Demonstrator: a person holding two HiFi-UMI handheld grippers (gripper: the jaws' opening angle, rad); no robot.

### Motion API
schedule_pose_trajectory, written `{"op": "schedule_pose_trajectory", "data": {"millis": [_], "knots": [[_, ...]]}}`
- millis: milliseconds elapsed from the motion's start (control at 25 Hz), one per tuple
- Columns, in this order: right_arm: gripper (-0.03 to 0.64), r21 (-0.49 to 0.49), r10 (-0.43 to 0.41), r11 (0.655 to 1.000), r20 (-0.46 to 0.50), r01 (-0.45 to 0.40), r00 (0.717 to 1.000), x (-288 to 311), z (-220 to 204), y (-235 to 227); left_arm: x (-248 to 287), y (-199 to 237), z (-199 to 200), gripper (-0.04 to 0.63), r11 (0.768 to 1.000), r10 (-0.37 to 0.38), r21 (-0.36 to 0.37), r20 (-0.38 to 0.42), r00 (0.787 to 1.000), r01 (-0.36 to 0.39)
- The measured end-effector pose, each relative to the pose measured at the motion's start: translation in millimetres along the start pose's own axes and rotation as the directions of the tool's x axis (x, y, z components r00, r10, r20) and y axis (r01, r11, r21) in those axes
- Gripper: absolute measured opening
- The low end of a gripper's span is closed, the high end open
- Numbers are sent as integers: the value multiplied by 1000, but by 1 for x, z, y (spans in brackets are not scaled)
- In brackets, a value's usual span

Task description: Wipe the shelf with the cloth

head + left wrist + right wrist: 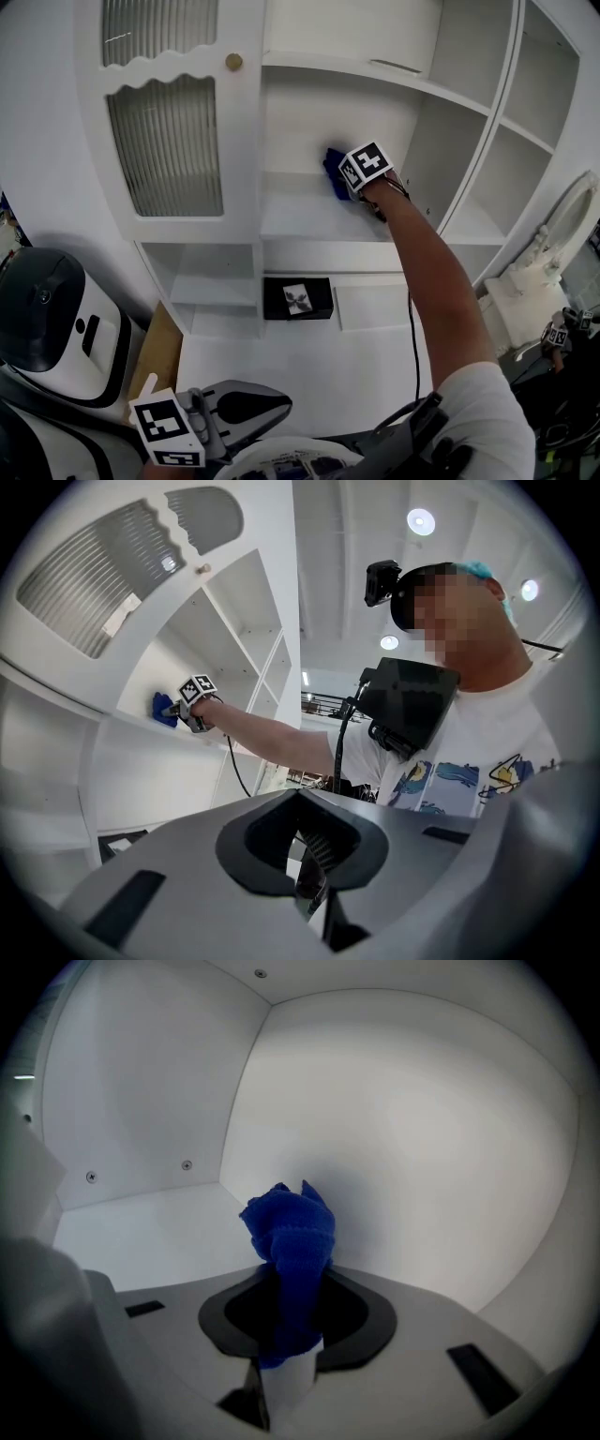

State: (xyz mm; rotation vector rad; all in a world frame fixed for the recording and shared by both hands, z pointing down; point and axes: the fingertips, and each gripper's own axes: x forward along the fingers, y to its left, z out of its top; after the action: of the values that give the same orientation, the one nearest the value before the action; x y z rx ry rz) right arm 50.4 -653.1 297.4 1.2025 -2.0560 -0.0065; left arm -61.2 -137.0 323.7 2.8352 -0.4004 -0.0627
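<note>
Cloth (289, 1241) — pinched between right jaws

Looks like a home-style set inside a lab or recording studio. Tall white cabinet (487, 122) with ribbed glass door (164, 141), brass knob (233, 62) and open shelves (309, 217); black box (297, 298) with a printed marker lower in the cabinet; white-and-black machine (66, 319) just beside the cabinet. Left gripper view shows a white ceiling with round recessed lights (421, 521) and a railed upper level (323, 701) behind; person wears a head camera (382, 580) and black chest pack (412, 705) with a cable (342, 738) hanging from it.
</note>
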Motion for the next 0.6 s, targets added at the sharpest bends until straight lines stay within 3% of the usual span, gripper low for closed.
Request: {"op": "schedule_pose_trajectory", "data": {"millis": [280, 600], "knots": [[110, -54, -162, 986, -84, 158, 983, -14, -39, -55, 16, -1, -3, 12, 999, -39, -9, -13, 999, 39], [110, -210, -284, 945, -143, 251, 948, -19, -47, -55, 15, -3, -4, 14, 999, -37, -7, -18, 999, 37]]}}
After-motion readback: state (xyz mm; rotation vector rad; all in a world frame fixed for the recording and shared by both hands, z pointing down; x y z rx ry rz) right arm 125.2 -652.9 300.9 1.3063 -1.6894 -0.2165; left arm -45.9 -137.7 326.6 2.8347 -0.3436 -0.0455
